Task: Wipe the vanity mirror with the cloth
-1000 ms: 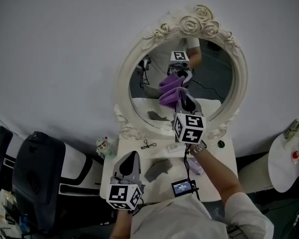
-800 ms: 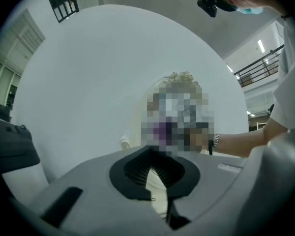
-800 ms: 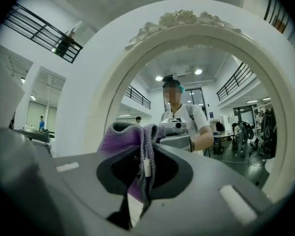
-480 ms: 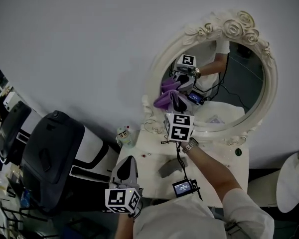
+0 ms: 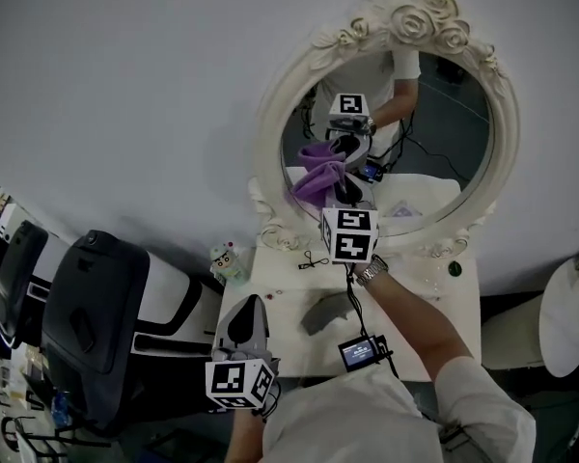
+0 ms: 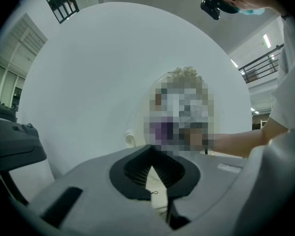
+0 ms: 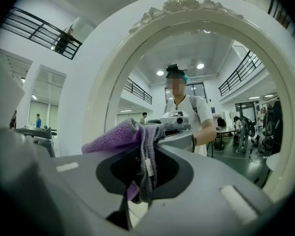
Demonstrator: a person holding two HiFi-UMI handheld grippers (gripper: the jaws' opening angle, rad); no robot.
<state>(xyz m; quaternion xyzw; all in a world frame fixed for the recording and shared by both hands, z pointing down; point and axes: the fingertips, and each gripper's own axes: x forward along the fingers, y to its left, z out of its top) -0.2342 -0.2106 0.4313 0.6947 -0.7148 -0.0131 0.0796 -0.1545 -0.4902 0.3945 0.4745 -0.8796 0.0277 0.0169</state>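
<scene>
An oval vanity mirror in an ornate cream frame stands on a white table against the wall. My right gripper is shut on a purple cloth, and the cloth lies against the lower left part of the glass. The glass reflects both gripper and cloth. In the right gripper view the cloth bunches between the jaws of the right gripper, close to the mirror frame. My left gripper hangs low over the table's front left corner, shut and empty. In its own view the left gripper points toward the mirror.
On the white table lie a grey object, a small screen device, a black loop of cord and a small figurine. A dark bulky seat stands at the left, a round white stand at the right.
The right gripper has carried the cloth from the middle of the glass down to its lower left part. The head view has swung about. The left gripper stays low.
</scene>
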